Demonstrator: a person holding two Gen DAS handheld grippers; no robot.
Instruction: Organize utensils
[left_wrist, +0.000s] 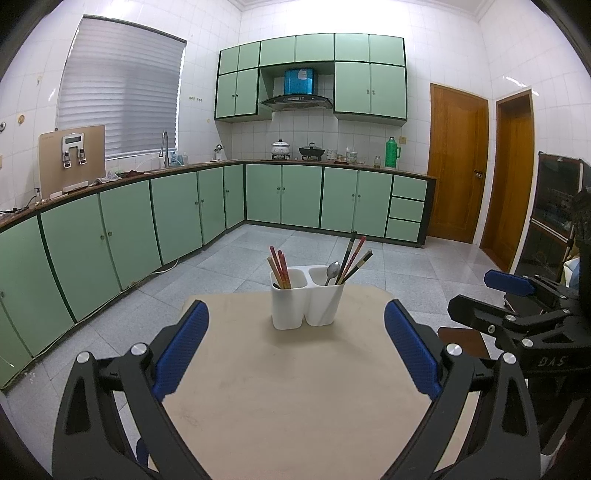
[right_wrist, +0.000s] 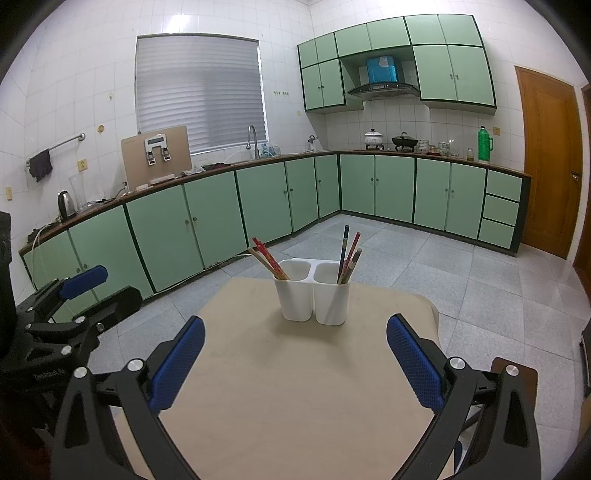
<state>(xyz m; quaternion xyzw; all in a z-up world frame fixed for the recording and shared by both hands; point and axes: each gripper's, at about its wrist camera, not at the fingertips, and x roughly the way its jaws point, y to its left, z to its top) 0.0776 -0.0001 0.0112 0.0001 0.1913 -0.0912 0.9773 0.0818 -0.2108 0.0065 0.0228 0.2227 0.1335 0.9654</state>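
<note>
Holder (left_wrist: 307, 300) standing mid-table (left_wrist: 295, 387), chopsticks (left_wrist: 279, 266) and spoon (left_wrist: 332, 271) sticking up. Left gripper (left_wrist: 295, 334) and right gripper (right_wrist: 295, 347) hovering, fingers gaping, holding nothing.

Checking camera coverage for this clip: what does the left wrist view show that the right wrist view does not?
Only the left wrist view shows a metal spoon in the white holder's right compartment, a second wooden door, and the right gripper at its right edge. Only the right wrist view shows a kettle, a towel on a rail, and the left gripper at its left edge. Both show the holder with chopsticks in both compartments on the beige table, and each view's own jaws open.
</note>
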